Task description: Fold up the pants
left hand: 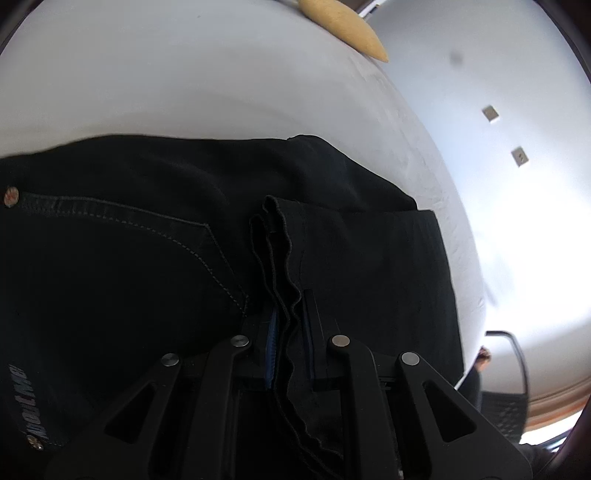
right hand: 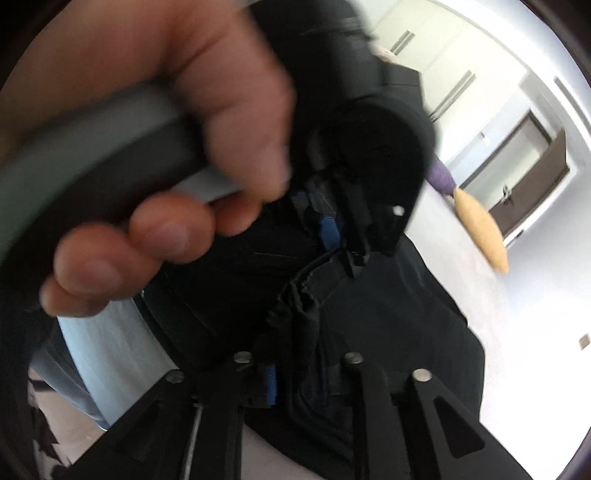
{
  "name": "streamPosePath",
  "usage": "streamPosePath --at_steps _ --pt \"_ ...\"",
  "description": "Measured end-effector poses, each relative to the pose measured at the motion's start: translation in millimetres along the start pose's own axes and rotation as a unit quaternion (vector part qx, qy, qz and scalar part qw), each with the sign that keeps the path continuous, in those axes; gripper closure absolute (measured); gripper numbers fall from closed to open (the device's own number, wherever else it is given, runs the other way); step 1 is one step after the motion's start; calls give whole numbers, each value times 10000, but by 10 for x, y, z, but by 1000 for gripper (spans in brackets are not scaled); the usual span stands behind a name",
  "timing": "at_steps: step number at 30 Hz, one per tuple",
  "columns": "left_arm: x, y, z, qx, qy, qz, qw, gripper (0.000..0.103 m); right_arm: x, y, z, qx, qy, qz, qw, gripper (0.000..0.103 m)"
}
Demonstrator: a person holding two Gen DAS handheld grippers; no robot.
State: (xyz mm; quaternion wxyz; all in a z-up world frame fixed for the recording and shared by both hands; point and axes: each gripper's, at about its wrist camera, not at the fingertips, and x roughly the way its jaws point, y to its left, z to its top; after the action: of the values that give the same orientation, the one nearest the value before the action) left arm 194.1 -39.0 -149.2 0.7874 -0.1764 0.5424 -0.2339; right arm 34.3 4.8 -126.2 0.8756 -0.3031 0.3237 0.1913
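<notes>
Black pants lie spread on a white bed, with a stitched pocket and a rivet at the left. My left gripper is shut on the pants' wavy stacked hem edges, which run down between its fingers beside the blue pad. The right wrist view is blurred. In it a hand holds that left gripper close ahead, over the pants. My right gripper stands open at the bottom, with a bunched fold of the black cloth loose between its fingers.
A yellow cushion lies at the bed's far edge, also seen as a yellow cushion beside something purple. White wall with two sockets is at the right. A brown door stands behind. Light blue cloth is at the lower left.
</notes>
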Motion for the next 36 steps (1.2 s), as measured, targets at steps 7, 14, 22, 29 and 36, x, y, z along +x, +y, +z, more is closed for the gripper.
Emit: streamPosePath --at_steps 7,14,22,29,36 --pt "-191 -279 -280 829 -239 982 9914 88 -419 -1032 -517 1862 33 1640 9687 49" --pt "9 -604 -420 1411 -393 1932 9702 87 -56 -2747 -1152 4190 -20 2922 8597 74" --pt "90 -654 -381 1368 -368 1926 9710 87 935 -3354 -1278 5228 328 3374 7822 79" --pt "158 -736 -431 1393 -404 1964 9697 87 1106 -2734 -1486 5507 725 3512 7538 99" --pt "158 -648 -539 1397 -448 1957 9696 87 738 -2417 -1812 5480 750 3721 7454 98"
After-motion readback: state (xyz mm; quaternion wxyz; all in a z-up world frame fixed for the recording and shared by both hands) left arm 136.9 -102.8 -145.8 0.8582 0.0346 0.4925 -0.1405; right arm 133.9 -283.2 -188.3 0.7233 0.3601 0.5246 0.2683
